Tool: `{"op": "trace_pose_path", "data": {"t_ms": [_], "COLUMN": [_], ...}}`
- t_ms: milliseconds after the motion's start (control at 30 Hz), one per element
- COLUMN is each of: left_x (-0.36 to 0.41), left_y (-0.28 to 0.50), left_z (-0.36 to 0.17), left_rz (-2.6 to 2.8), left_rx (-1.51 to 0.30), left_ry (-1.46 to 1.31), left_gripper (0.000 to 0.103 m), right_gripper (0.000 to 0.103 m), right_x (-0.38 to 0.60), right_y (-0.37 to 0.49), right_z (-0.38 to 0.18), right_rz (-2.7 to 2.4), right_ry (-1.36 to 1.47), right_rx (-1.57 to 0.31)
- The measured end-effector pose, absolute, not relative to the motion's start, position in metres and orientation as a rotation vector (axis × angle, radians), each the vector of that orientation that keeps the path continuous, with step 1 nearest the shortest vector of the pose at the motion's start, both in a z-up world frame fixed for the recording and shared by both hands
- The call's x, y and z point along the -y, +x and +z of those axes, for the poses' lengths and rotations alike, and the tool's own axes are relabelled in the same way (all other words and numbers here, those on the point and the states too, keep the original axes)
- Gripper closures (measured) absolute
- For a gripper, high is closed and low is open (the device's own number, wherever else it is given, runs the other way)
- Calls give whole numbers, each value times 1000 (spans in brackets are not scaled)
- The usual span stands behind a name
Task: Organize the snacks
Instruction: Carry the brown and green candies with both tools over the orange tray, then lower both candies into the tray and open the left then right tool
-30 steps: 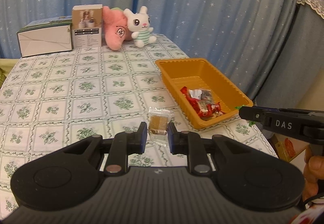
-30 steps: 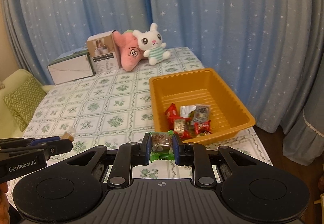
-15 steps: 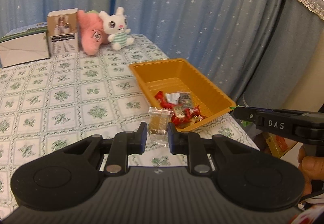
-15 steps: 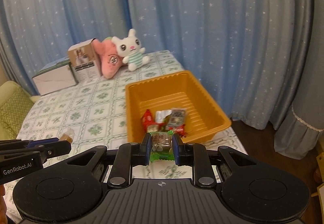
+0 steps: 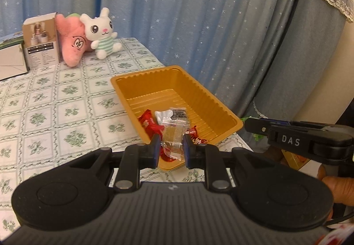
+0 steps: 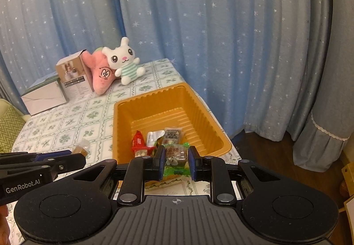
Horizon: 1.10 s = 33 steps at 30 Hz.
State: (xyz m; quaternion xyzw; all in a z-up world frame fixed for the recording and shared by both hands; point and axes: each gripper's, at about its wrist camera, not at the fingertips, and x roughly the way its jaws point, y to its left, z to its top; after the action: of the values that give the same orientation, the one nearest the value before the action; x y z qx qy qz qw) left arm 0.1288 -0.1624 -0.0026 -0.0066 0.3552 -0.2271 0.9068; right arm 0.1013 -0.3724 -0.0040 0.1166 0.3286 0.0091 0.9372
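Clear-wrapped snack (image 5: 172, 137) stands upright, long axis vertical, in left tool (image 5: 170, 149).

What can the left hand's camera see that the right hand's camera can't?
Only the left wrist view shows the clear-wrapped snack close up in the left gripper. Only the right wrist view shows the green-wrapped candy in the right gripper and a green cushion. Both show the orange tray, the bunny toy and the curtains.

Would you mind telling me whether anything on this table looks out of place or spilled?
Nothing stands out. The wrapped snacks lie inside the orange tray; none has spilled on the tablecloth. The left gripper holds a clear packet, and the right gripper a green one.
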Motion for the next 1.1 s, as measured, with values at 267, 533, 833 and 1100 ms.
{"op": "trace_pose_path", "data": {"t_ms": [267, 533, 833, 1100], "left_x": [176, 184, 188, 195], "left_y": [148, 177, 214, 240], "left_z": [-10, -23, -34, -38], "left_rz": [-494, -504, -493, -499], "left_rx": [-751, -775, -783, -778], "left_ry": [-20, -19, -9, -3], "left_gripper": [84, 84, 84, 84], "right_gripper": [81, 81, 81, 81], "right_x": [382, 389, 390, 392], "right_y": [120, 150, 189, 210], "right_z": [-9, -17, -27, -35], "right_rz": [19, 20, 37, 30], "right_ry": [238, 237, 236, 253], "right_rx": [-675, -687, -708, -723]}}
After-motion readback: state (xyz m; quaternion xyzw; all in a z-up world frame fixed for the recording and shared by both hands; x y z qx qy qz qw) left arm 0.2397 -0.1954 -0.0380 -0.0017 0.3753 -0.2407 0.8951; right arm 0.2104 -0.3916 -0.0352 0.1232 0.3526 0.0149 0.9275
